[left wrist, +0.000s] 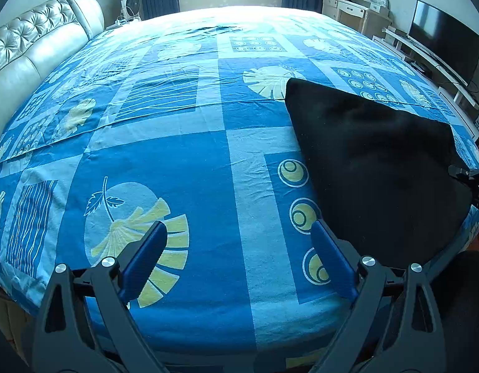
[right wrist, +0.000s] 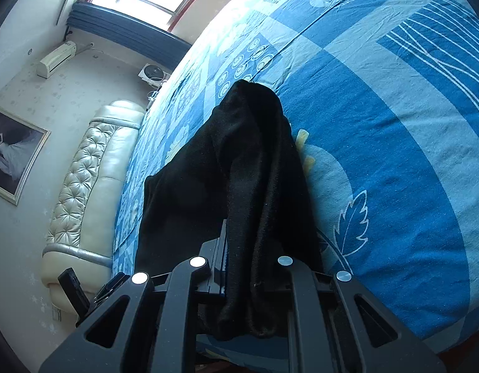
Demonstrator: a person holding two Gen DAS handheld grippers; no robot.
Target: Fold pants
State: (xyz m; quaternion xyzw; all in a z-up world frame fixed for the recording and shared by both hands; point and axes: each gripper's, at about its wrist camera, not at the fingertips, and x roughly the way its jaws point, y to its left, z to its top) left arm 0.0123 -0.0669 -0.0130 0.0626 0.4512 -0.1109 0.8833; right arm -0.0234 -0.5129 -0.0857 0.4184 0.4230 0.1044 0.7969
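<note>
Black pants point(left wrist: 373, 158) lie on the right side of the bed, on the blue patterned sheet point(left wrist: 189, 161). My left gripper point(left wrist: 236, 251) is open and empty, hovering over the sheet just left of the pants' near edge. My right gripper point(right wrist: 248, 258) is shut on a bunched end of the pants point(right wrist: 248, 161), which stretch away from the jaws and are lifted off the sheet point(right wrist: 395, 143). The right gripper shows at the right edge of the left wrist view point(left wrist: 472, 180), at the pants' right corner. Its fingertips are hidden by the cloth.
A tufted cream headboard point(left wrist: 37, 43) bounds the bed on the left. A television point(left wrist: 444, 46) on a low stand and a white dresser point(left wrist: 351, 9) stand to the right. A fan point(left wrist: 130, 4) and a window are beyond the far edge.
</note>
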